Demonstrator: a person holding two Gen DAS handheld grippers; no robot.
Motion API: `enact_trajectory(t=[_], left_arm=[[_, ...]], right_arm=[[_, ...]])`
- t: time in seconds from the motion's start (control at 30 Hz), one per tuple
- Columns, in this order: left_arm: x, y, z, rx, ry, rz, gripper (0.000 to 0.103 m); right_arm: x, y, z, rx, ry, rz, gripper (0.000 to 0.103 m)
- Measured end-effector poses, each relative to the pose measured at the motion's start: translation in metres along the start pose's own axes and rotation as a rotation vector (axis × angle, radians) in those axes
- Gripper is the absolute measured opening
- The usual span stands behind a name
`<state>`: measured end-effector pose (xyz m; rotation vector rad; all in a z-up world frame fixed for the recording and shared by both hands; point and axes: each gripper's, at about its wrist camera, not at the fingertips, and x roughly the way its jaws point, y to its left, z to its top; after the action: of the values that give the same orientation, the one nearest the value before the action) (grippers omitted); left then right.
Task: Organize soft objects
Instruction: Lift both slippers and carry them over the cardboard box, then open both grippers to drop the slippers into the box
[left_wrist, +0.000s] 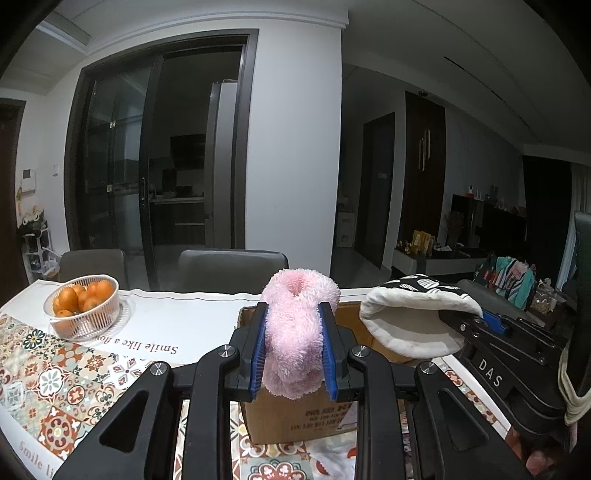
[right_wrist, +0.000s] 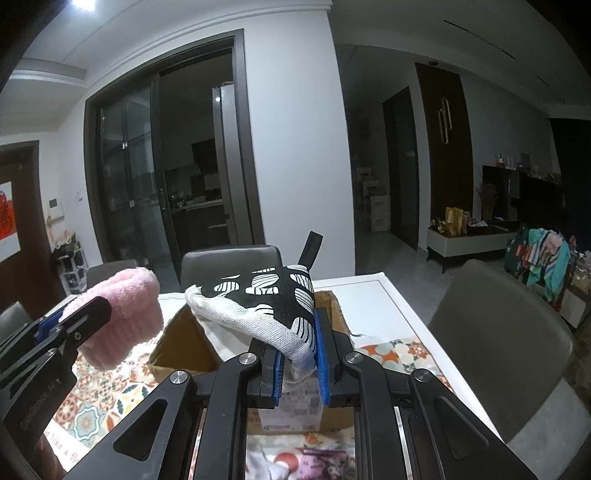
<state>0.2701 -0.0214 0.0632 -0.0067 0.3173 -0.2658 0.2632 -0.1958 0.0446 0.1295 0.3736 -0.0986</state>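
Left hand-held gripper (left_wrist: 293, 350) clamps pink fluffy item (left_wrist: 295, 325); right hand-held gripper (right_wrist: 297, 354) clamps mitt (right_wrist: 266, 306).

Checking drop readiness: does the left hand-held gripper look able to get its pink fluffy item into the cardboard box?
Probably yes: the left hand-held gripper holds the pink fluffy item right over the open cardboard box, with nothing between them.

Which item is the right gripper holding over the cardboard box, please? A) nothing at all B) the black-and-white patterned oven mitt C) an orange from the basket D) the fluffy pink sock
B: in the right wrist view the right gripper has its blue pads clamped on the oven mitt above the cardboard box, while the left gripper holds the pink sock.
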Motion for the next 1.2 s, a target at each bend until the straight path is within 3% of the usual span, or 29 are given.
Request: enact_trajectory(t=[0.2, 0.7, 0.77, 0.83, 0.9, 1.0, 1.2], left_arm=[[0.03, 0.003, -0.004, 0.002, 0.038, -0.001, 0.026], [0.103, -0.007, -0.029, 0.055, 0.206, 0.016, 0.03], [0.108, -0.008, -0.03, 0.056, 0.226, 0.023, 0.036], [0.11, -0.008, -0.03, 0.053, 0.235, 0.03, 0.042], [0.109, -0.007, -0.028, 0.052, 0.232, 0.042, 0.046], [0.104, -0.007, -0.025, 0.06, 0.218, 0.074, 0.054], [0.084, -0.003, -0.02, 0.068, 0.193, 0.092, 0.059]], right_arm=[[0.036, -0.003, 0.005, -0.007, 0.053, 0.032, 0.016], [0.116, -0.022, 0.0, -0.052, 0.302, 0.083, 0.017], [0.125, -0.024, 0.0, -0.046, 0.355, 0.102, 0.021], [0.134, -0.024, -0.001, -0.036, 0.407, 0.126, 0.041], [0.136, -0.025, 0.0, -0.027, 0.421, 0.129, 0.05], [0.131, -0.027, 0.003, -0.04, 0.405, 0.107, 0.05], [0.116, -0.021, 0.003, -0.038, 0.375, 0.113, 0.051]])
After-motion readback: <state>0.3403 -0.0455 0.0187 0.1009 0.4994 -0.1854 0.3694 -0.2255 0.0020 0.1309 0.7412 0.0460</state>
